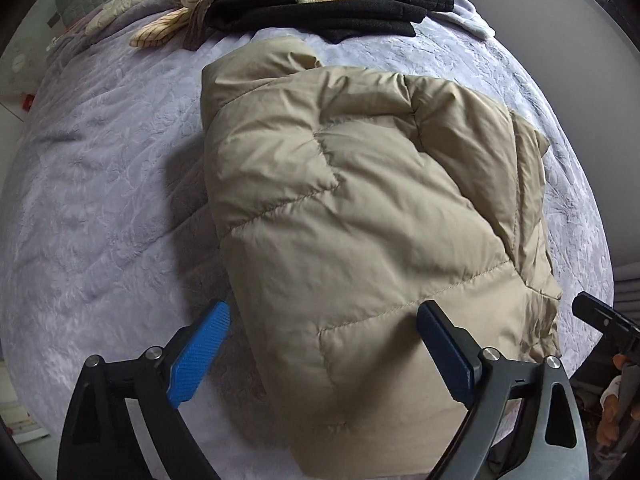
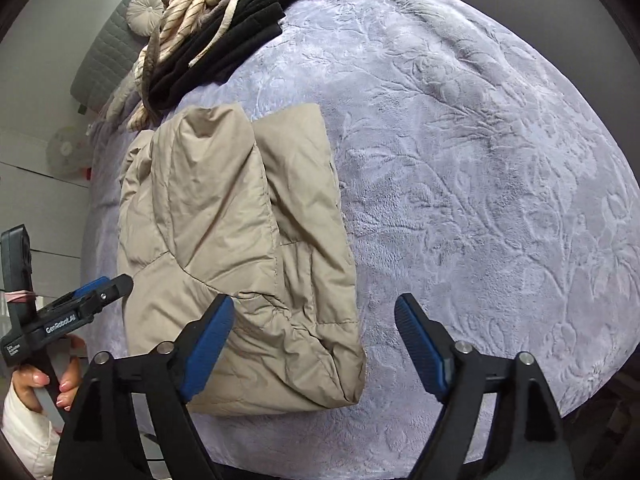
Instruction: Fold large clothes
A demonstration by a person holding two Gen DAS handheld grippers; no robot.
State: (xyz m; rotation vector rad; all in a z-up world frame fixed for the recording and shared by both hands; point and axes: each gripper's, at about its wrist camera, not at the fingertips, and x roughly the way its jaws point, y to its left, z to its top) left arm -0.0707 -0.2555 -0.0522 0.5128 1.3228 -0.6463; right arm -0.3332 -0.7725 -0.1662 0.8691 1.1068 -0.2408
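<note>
A beige puffer jacket (image 1: 360, 200) lies folded into a thick bundle on the lavender bedspread (image 1: 100, 200). My left gripper (image 1: 324, 332) is open, hovering over the jacket's near left edge, empty. In the right wrist view the jacket (image 2: 232, 248) lies left of centre on the bedspread (image 2: 480, 200). My right gripper (image 2: 314, 332) is open and empty above the jacket's near right corner. The left gripper (image 2: 96, 288) shows at the left edge there, held by a hand.
A pile of black and striped cream clothes (image 1: 320, 4) lies at the far end of the bed, also in the right wrist view (image 2: 216, 28). A grey quilted headboard (image 2: 104, 56) and a round cushion (image 2: 146, 6) stand beyond it.
</note>
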